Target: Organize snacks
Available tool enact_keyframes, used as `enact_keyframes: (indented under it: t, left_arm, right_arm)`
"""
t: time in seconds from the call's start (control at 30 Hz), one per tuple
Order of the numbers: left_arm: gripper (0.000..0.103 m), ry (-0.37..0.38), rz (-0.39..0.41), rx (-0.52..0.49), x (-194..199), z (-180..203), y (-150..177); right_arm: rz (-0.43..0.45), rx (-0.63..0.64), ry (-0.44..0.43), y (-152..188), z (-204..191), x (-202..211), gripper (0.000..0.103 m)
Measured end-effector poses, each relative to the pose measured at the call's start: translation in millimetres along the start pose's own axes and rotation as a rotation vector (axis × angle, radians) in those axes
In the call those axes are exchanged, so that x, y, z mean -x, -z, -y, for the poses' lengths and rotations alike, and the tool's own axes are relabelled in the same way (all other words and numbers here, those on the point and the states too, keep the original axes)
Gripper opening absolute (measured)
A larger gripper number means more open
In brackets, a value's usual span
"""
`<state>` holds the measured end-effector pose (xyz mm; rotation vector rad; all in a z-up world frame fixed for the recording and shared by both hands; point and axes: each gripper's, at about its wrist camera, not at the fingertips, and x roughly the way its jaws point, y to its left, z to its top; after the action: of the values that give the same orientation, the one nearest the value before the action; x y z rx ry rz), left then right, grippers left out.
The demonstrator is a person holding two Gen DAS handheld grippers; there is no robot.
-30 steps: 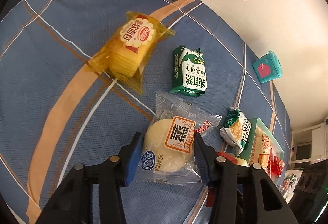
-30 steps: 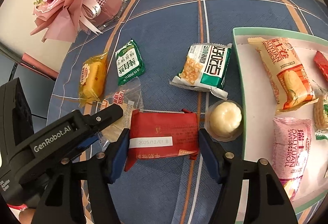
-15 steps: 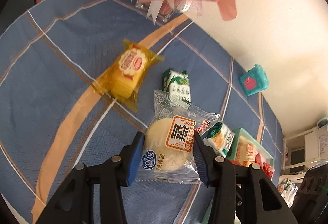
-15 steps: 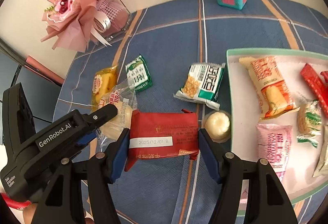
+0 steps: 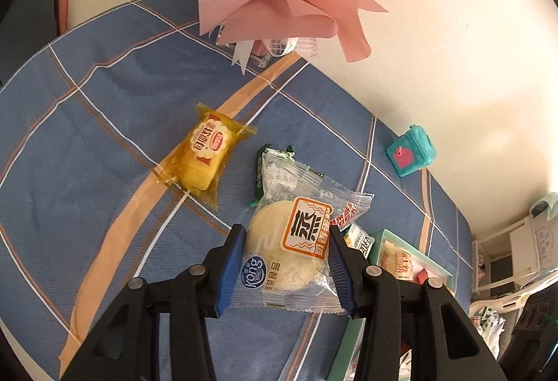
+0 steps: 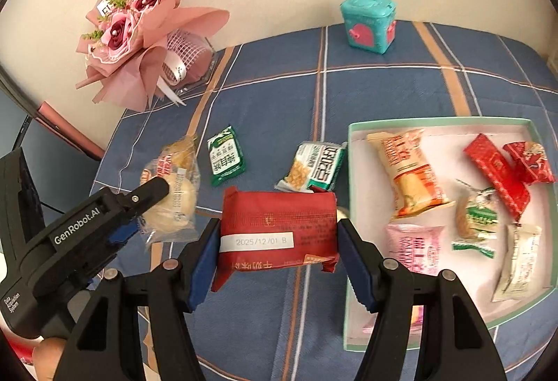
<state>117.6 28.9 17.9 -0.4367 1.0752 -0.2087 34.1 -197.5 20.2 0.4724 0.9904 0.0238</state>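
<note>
My left gripper (image 5: 284,267) is shut on a round pale bun in a clear wrapper (image 5: 289,248), held above the blue cloth; it also shows in the right wrist view (image 6: 174,203). My right gripper (image 6: 279,241) is shut on a red snack packet (image 6: 279,231), held above the table left of the green-rimmed tray (image 6: 443,121). On the cloth lie a yellow cake packet (image 5: 205,154), a green packet (image 6: 226,159) and a green-white corn snack (image 6: 314,166). The tray holds several snacks.
A pink flower bouquet (image 6: 139,32) in a clear holder stands at the back left by the wall. A teal toy box (image 6: 369,23) stands at the back. A small round jelly cup (image 6: 342,213) peeks out behind the red packet.
Both grippers have risen with their snacks; the table and its objects look smaller and farther. The bun has lifted off the cloth.
</note>
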Motion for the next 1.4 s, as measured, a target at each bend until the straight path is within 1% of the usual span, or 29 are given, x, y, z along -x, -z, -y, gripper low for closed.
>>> enact_keyframes:
  t: [0.23,0.57,0.7,1.2,1.4]
  left_arm:
    - [0.049,0.007,-0.004,-0.012,-0.8,9.7,5.2]
    - [0.049,0.010,-0.006,-0.060,-5.4,40.0,18.2]
    - [0.049,0.027,-0.019,-0.081,-8.7,54.0,25.4]
    - [0.049,0.057,-0.078,-0.234,-25.8,124.6,66.5]
    - [0.049,0.071,-0.109,-0.305,-35.7,156.0,87.1]
  right_arm:
    - [0.019,-0.047,0.025,-2.6,23.6,11.7,0.067]
    - [0.043,-0.137,0.047,-6.0,68.0,30.7,0.067]
    - [0.053,-0.171,0.059,-7.4,87.1,37.8,0.067]
    - [0.091,-0.338,0.133,-1.2,175.2,65.4,0.067]
    - [0.111,-0.387,0.173,1.9,201.4,76.0,0.067]
